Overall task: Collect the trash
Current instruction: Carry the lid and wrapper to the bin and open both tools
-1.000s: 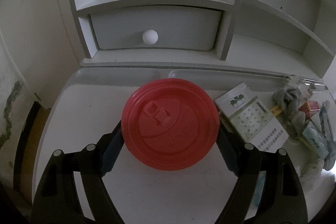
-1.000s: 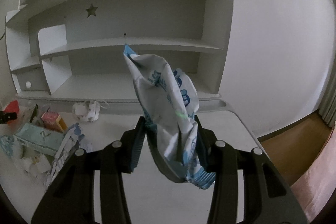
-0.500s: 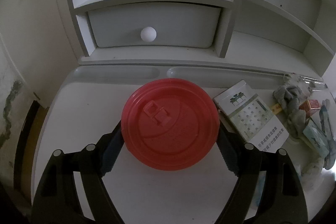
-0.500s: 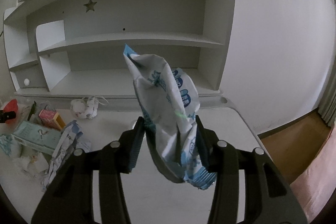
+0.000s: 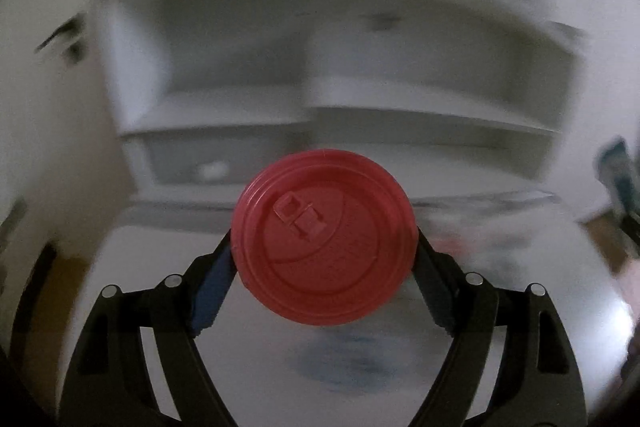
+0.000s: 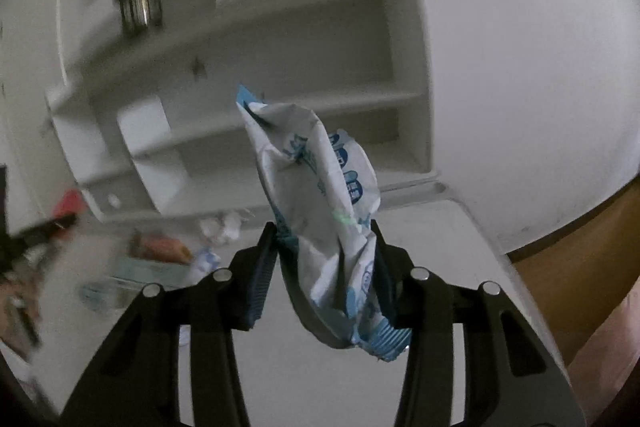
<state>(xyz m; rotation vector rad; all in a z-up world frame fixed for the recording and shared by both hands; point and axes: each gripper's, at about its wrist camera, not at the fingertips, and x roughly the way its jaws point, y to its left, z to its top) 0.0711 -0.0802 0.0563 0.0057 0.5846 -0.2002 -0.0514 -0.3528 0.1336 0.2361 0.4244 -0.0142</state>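
Carrying phase: left gripper (image 5: 325, 259) clamped wide on the red plastic lid (image 5: 325, 237), right gripper (image 6: 326, 263) pinching the crumpled blue-and-white wrapper (image 6: 320, 211); a bin, unseen, seemingly needed next.

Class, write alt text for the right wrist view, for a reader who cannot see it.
The right tool grips a crumpled white-and-blue wrapper upright between its black fingers, above a white desk. Behind, tilted and blurred, stand white shelves; more litter lies at the left.

You get dim, grey light; the shelves (image 5: 320, 75) smear with motion blur, and fisheye bending darkens both views' corners.
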